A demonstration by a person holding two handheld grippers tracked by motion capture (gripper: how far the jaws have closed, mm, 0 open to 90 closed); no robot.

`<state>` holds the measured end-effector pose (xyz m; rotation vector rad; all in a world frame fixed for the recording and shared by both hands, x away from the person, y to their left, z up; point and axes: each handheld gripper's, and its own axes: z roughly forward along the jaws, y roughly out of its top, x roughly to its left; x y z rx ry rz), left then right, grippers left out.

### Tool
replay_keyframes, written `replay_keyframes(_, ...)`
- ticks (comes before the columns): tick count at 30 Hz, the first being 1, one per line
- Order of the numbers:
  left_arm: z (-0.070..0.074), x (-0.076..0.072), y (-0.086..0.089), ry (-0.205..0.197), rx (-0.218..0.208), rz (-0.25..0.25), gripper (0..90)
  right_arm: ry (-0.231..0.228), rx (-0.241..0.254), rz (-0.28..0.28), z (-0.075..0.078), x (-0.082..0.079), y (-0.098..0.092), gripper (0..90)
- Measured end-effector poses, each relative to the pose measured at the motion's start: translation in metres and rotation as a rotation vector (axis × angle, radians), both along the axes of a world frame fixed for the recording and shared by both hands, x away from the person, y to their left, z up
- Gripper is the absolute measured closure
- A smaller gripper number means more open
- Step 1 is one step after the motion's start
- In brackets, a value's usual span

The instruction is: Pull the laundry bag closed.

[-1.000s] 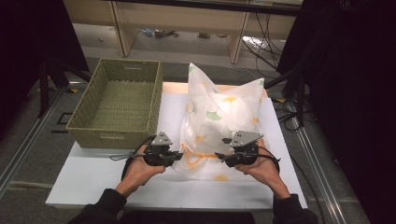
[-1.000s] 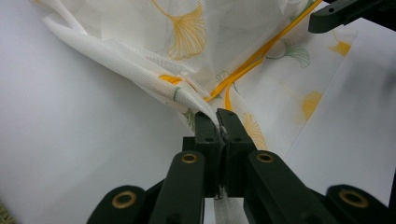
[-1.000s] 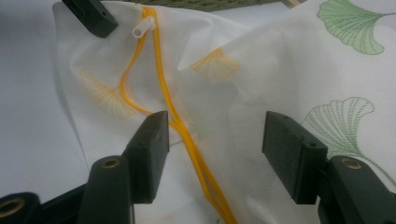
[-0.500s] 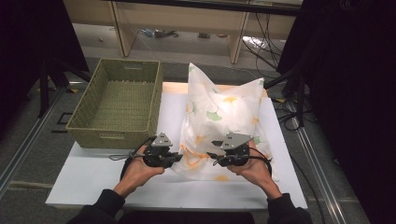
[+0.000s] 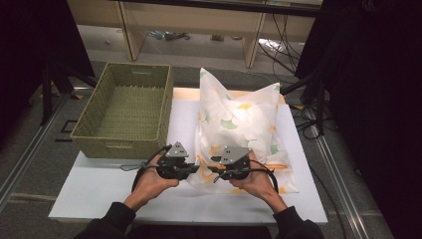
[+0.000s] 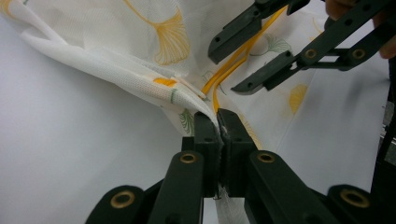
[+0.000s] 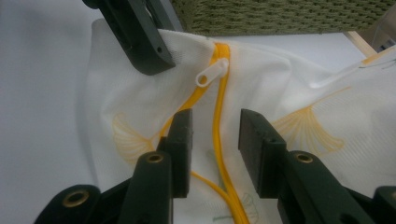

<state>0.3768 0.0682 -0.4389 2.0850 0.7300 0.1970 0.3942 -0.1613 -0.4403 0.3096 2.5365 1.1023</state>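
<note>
Pillow point(image 5: 239, 119) flat on white table point(image 5: 99, 189), right of wicker basket point(image 5: 124, 109); near edge w/ orange zipper point(image 7: 218, 121) toward hands. Left tongs point(image 6: 218, 122) clamped tight on cover's corner fabric, just beside zipper end. Right tongs point(image 7: 212, 130) part open, jaws just been closing; straddling zipper line w/o pressing, zipper between pads. White zipper pull point(image 7: 211, 73) lying just beyond right tongs' tips, next to left tongs. Both tongs close together at pillow's near-left corner.
</note>
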Motion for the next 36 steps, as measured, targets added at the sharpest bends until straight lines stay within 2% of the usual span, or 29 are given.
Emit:
replay_keyframes(1,0.000,-0.001,-0.002,0.006,-0.015,0.012,85.9,0.008,0.000,0.006,-0.001,0.000,0.001,67.5)
replay_keyframes(5,0.000,-0.002,-0.004,-0.009,0.002,-0.007,85.6,0.008,-0.005,0.016,-0.004,0.001,0.006,67.6)
replay_keyframes(6,-0.001,-0.003,-0.005,0.006,0.001,0.004,85.6,0.005,-0.010,0.018,-0.004,0.002,0.007,67.8)
replay_keyframes(9,-0.002,-0.003,-0.005,-0.005,0.008,-0.019,85.4,-0.006,-0.013,0.022,-0.006,0.003,0.010,69.7)
replay_keyframes(10,-0.002,-0.003,-0.005,-0.001,0.016,-0.023,85.3,-0.008,-0.007,0.021,-0.006,0.003,0.011,70.6)
replay_keyframes(11,-0.003,-0.004,-0.006,0.009,0.001,-0.012,85.3,-0.003,-0.005,0.026,-0.006,0.004,0.011,71.5)
replay_keyframes(12,-0.003,-0.004,-0.006,-0.002,0.011,-0.019,85.2,-0.008,-0.005,0.027,-0.005,0.005,0.012,73.9)
replay_keyframes(14,-0.003,-0.004,-0.005,-0.006,0.017,-0.023,85.1,-0.007,0.021,0.029,-0.003,0.005,0.011,75.6)
replay_keyframes(15,-0.003,-0.006,-0.006,0.009,0.010,-0.008,85.1,0.001,0.036,0.024,-0.002,0.005,0.010,76.4)
replay_keyframes(18,-0.004,-0.005,-0.005,-0.004,0.034,-0.034,84.5,-0.020,0.054,0.027,0.002,0.008,0.007,79.8)
replay_keyframes(19,-0.005,-0.007,-0.006,0.012,0.014,-0.012,83.9,-0.009,0.063,0.009,0.002,0.008,0.005,80.7)
replay_keyframes(21,-0.006,-0.005,-0.005,0.003,0.021,-0.018,81.5,-0.006,0.056,-0.010,0.002,0.010,0.002,80.6)
replay_keyframes(22,-0.007,-0.006,-0.006,0.027,0.014,0.009,80.1,0.005,0.061,-0.012,0.002,0.011,0.000,80.4)
replay_keyframes(24,-0.008,-0.003,-0.004,0.040,0.029,0.013,75.9,0.008,0.059,-0.014,0.003,0.011,0.000,80.1)
replay_keyframes(27,-0.010,0.002,-0.002,0.061,0.020,0.058,67.0,0.013,0.042,-0.001,0.002,0.010,0.001,79.6)
replay_keyframes(29,-0.011,0.008,0.003,0.090,-0.019,0.104,63.0,0.015,0.030,0.001,0.000,0.010,0.002,79.7)
replay_keyframes(30,-0.011,0.012,0.006,0.098,-0.021,0.134,62.7,0.022,0.021,0.002,-0.001,0.009,0.003,79.7)
replay_keyframes(31,-0.012,0.016,0.009,0.126,-0.038,0.159,61.7,0.018,0.015,0.004,-0.001,0.009,0.003,79.7)
replay_keyframes(32,-0.014,0.019,0.010,0.163,-0.078,0.180,62.8,0.020,0.015,0.007,-0.002,0.009,0.003,79.7)
replay_keyframes(34,-0.017,0.025,0.014,0.229,-0.104,0.211,60.7,0.024,0.014,0.009,-0.002,0.010,0.003,79.1)
replay_keyframes(36,-0.021,0.029,0.014,0.252,-0.121,0.212,61.3,0.029,0.006,0.014,-0.002,0.009,0.002,77.6)
